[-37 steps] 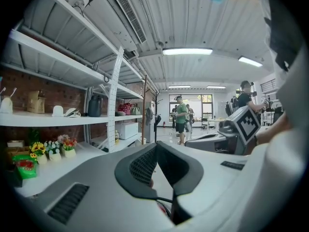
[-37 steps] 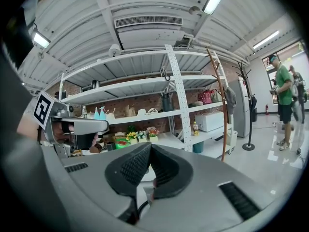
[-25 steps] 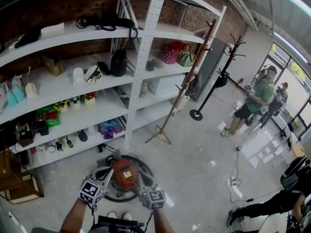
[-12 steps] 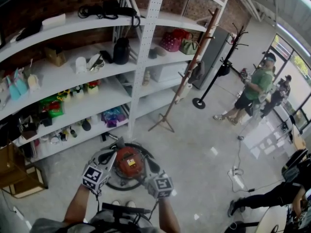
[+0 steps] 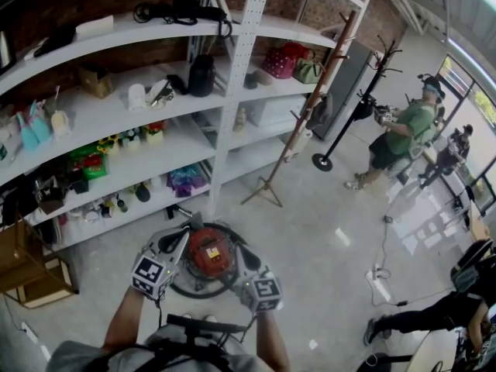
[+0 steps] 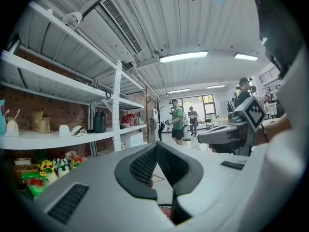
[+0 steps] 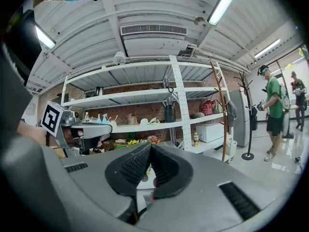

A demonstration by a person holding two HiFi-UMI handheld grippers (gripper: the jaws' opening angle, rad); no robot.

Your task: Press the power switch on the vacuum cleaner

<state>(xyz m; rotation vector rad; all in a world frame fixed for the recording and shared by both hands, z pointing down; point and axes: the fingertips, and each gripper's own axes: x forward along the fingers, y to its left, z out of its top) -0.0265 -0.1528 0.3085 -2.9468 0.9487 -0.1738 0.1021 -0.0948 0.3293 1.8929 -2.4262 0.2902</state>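
Vacuum cleaner (image 5: pixel 209 254), red with a black ring round it, sits on the grey concrete floor (image 5: pixel 310 239) close in front of the person, low in the head view and flanked by both grippers. At far left a wooden crate (image 5: pixel 23 273) stands beside the white shelving (image 5: pixel 240 68), which holds bottles, flowers, a black jug (image 5: pixel 201 74) and a pink bag (image 5: pixel 280 60). The left gripper (image 5: pixel 184 237) (image 6: pixel 157 144) has its jaws closed tip to tip on nothing; the right gripper (image 5: pixel 234 248) (image 7: pixel 150 146) is closed and empty too. Further right stand a wooden coat stand (image 5: pixel 310 107), a black coat stand (image 5: pixel 360 107) and a person in a green shirt (image 5: pixel 403 134).
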